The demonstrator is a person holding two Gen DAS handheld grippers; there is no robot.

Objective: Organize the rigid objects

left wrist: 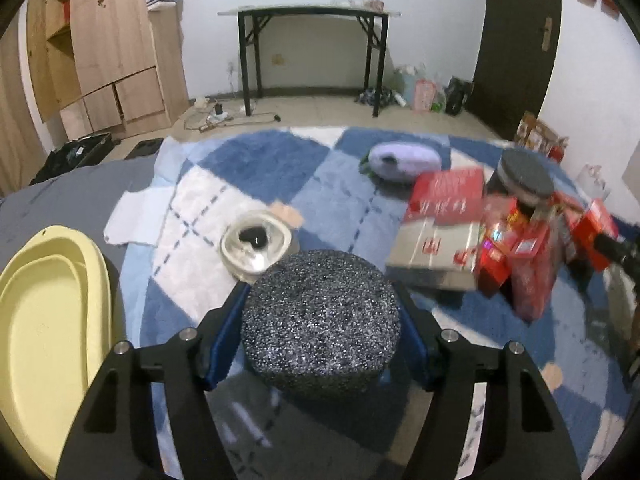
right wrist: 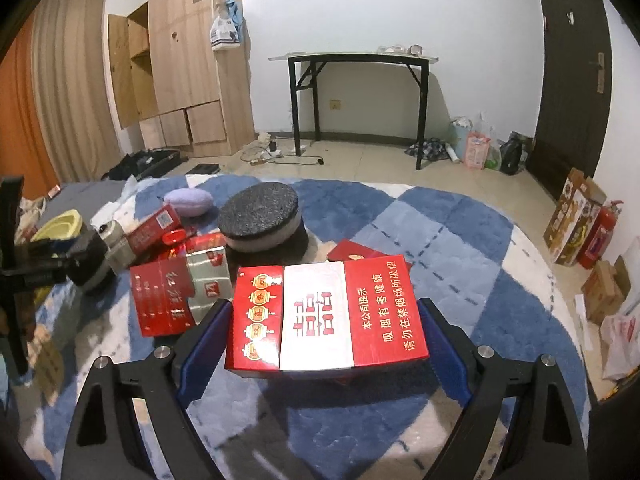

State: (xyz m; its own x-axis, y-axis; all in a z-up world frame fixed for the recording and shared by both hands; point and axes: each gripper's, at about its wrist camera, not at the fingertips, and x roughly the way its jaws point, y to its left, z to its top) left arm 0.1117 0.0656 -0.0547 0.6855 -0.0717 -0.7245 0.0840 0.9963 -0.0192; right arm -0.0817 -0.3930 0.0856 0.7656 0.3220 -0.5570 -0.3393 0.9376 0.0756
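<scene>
The left tongs (left wrist: 322,332) pinch a black foam disc (left wrist: 321,316) by its sides; it looks light and squashy. Between the right tongs (right wrist: 326,338), a stiff red carton (right wrist: 326,314) sits with pads flanking its short ends, contact unclear.

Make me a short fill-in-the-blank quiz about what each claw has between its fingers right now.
1. Between the left claw fingers sits a dark speckled ____-shaped foam block.
2. The carton between the right claw fingers is white and ____.
3. The tub is pale ____.

Missing words: round; red; yellow
</scene>
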